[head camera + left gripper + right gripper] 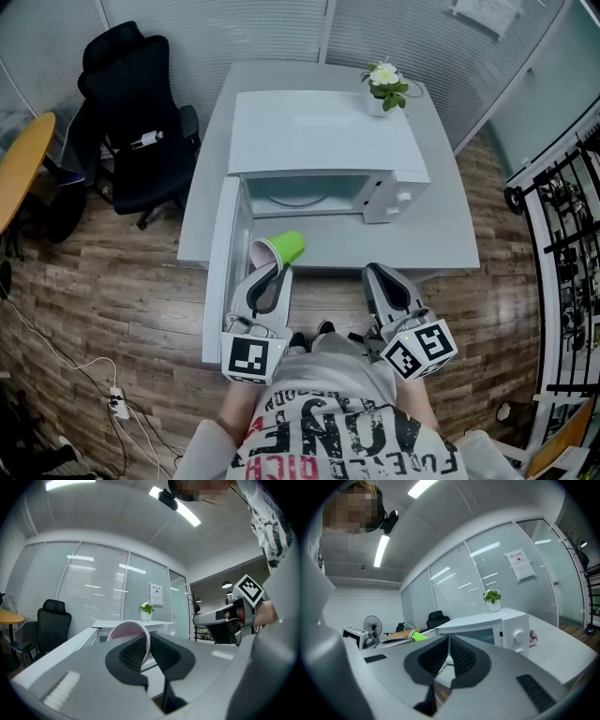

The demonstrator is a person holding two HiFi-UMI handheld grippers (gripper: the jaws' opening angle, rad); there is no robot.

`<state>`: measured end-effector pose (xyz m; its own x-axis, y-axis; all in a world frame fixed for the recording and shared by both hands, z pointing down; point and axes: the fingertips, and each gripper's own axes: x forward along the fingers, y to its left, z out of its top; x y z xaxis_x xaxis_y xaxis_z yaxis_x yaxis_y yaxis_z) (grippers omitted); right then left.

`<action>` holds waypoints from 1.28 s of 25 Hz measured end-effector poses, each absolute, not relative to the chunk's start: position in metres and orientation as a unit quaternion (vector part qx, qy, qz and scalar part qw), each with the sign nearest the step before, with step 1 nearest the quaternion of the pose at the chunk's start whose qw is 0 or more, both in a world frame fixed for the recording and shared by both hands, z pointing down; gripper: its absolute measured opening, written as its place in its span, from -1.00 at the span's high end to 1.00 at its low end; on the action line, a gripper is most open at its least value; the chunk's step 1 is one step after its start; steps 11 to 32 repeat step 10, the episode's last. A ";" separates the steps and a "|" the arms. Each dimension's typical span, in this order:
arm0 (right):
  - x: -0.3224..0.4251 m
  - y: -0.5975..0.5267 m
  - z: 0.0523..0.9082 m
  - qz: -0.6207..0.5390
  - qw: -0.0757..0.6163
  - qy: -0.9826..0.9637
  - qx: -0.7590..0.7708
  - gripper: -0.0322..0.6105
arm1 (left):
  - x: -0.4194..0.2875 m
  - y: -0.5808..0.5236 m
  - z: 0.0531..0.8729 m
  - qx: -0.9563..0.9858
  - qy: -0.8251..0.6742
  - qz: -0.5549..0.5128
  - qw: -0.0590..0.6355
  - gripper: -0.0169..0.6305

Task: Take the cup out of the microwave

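Observation:
A green cup (287, 248) with a pink inside lies tilted on its side in front of the open white microwave (328, 150), mouth toward me. My left gripper (275, 272) is shut on its rim. In the left gripper view the pink rim (124, 631) sits pinched between the ribbed pads of the left gripper (149, 641). My right gripper (380, 273) hovers to the right over the table's front edge, shut with nothing in it. In the right gripper view the right gripper (449, 644) shows its jaws together, and the cup (420, 637) appears green at the left.
The microwave door (225, 262) swings out to the left, beside the left gripper. A potted plant (384, 86) stands at the grey table's (441, 239) back right. A black office chair (131, 112) is left of the table. Wood floor lies below.

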<state>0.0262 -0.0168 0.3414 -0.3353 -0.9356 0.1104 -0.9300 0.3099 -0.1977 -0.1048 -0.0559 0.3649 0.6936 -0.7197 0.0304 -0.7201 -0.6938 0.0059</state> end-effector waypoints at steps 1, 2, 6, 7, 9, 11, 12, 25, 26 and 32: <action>0.027 -0.017 0.342 -0.114 0.012 0.809 -0.577 0.83 | -0.105 -0.057 0.366 0.921 -0.389 0.015 0.002 0.82; 0.027 -0.018 0.342 -0.115 0.013 0.808 -0.578 0.83 | -0.105 -0.057 0.367 0.922 -0.387 0.016 -0.005 0.82; 0.027 -0.020 0.344 -0.118 0.014 0.806 -0.580 0.83 | -0.106 -0.060 0.370 0.922 -0.387 0.021 0.005 0.82; 0.027 -0.021 0.344 -0.117 0.013 0.806 -0.580 0.83 | -0.107 -0.061 0.370 0.921 -0.389 0.023 0.014 0.82; 0.027 -0.023 0.345 -0.116 0.012 0.805 -0.581 0.83 | -0.108 -0.063 0.371 0.920 -0.390 0.025 0.019 0.82; 0.027 -0.024 0.345 -0.115 0.011 0.805 -0.582 0.83 | -0.108 -0.065 0.371 0.921 -0.389 0.026 0.017 0.82; 0.027 -0.024 0.345 -0.115 0.011 0.805 -0.582 0.83 | -0.108 -0.065 0.371 0.921 -0.389 0.026 0.017 0.82; 0.027 -0.024 0.345 -0.115 0.011 0.805 -0.582 0.83 | -0.108 -0.065 0.371 0.921 -0.389 0.026 0.017 0.82; 0.027 -0.024 0.345 -0.115 0.011 0.805 -0.582 0.83 | -0.108 -0.065 0.371 0.921 -0.389 0.026 0.017 0.82; 0.027 -0.024 0.345 -0.115 0.011 0.805 -0.582 0.83 | -0.108 -0.065 0.371 0.921 -0.389 0.026 0.017 0.82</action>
